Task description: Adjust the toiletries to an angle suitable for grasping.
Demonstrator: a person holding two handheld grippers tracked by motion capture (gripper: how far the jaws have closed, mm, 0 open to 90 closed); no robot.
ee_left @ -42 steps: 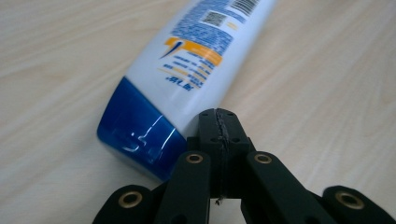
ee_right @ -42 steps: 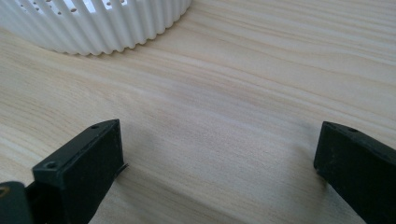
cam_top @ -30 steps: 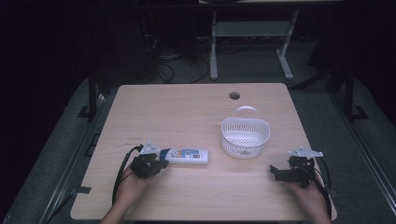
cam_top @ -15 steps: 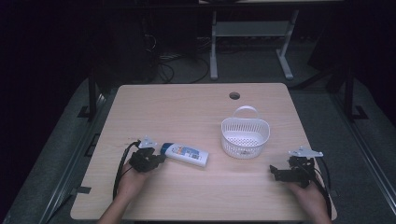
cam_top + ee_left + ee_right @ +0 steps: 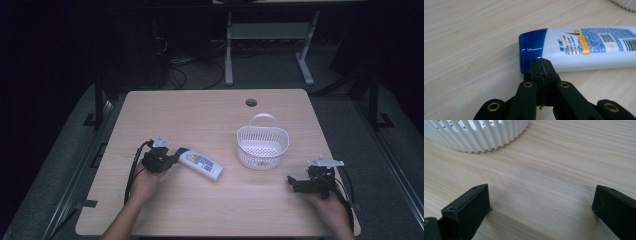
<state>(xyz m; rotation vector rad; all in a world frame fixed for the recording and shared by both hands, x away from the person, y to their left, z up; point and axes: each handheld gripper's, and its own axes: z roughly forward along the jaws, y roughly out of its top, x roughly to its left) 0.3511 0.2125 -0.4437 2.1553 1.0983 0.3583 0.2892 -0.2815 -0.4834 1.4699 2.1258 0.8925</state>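
The left gripper [image 5: 541, 65] has its two jaws pressed tight together, with nothing between them. Its closed tip touches the blue cap [image 5: 532, 51] of a white bottle [image 5: 594, 47] that lies flat on the wooden table [image 5: 200, 110], right in front of it. It looks like the gripper is nudging the bottle, not holding it.

The right gripper [image 5: 541, 202] rests low on the table with its jaws wide apart and nothing in them. A white basket [image 5: 481, 135] with slits in its wall stands just ahead of it, a bit to one side. From the high view the basket [image 5: 263, 146] looks empty, and the bottle [image 5: 201, 163] lies between it and the left gripper [image 5: 170, 161].

My guess is that the bottle should go into the basket. That is not done yet. The bottle is not gripped or lifted.

The bottle has a label with blue print, an orange strip, a small square code and a bar code. The letters are too small to read.
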